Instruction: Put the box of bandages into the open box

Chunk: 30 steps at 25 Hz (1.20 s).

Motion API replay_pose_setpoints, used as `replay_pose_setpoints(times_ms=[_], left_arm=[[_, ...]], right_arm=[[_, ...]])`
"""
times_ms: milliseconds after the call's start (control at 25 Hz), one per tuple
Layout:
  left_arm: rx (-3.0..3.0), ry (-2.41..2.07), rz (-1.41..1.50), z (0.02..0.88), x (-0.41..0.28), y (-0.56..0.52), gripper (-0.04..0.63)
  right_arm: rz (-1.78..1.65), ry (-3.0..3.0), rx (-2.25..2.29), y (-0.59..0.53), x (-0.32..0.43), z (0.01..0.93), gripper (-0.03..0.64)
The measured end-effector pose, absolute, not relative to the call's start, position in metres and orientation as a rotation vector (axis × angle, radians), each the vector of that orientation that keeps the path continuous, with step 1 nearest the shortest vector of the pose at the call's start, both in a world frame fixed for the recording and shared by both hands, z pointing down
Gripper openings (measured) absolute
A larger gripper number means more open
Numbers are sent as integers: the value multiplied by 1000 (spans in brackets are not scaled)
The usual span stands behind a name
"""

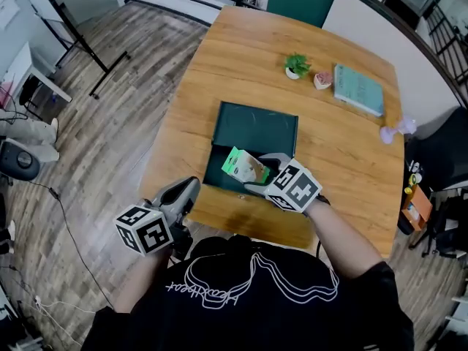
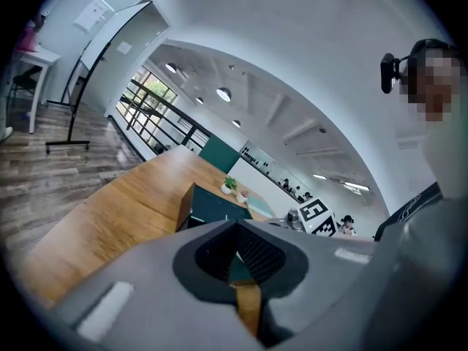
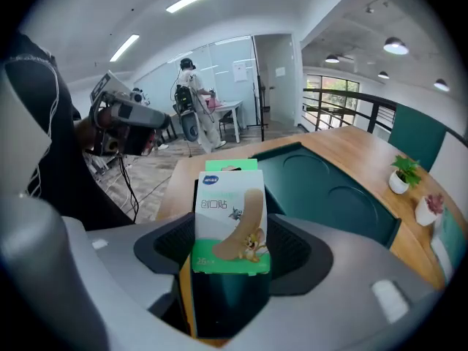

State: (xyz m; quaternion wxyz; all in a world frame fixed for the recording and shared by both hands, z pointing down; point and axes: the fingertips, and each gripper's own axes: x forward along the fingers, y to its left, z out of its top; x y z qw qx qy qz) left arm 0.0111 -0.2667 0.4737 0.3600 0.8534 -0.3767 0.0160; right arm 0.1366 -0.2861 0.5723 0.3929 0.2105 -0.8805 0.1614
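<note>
While you hold it over the open box (image 1: 256,126), right gripper (image 1: 257,174): pinching the box of bandages (image 1: 245,165).
Box of bandages: upright between your jaws, above the open box's near half.
Left gripper (image 1: 190,187): jaws pressed together, empty, at the table (image 1: 351,159) edge.

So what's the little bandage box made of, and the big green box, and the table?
The small green-and-white bandage box looks like glossy printed cardboard, with crisp folded edges. The dark green open box looks dull and even, card or plastic; I can't tell. The light brown wooden table shows grain under a sheen, probably varnish.
</note>
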Motion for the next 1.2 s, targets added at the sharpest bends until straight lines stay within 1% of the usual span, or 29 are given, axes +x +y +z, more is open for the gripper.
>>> replay_pose_setpoints(times_ms=[280,680,960,1200], left_arm=[[2141,-992,46,488,19,-259,0],[2138,-966,28,477,13,-263,0],[2130,-927,69,477,2,-259,0],[2125,-892,45,474,0,-258,0]], right_arm=[[332,-2117,394,-279,132,609,330],[329,-1939,382,-284,127,637,331],[277,-1865,379,-284,127,647,331],[314,-1893,405,-288,124,642,334]])
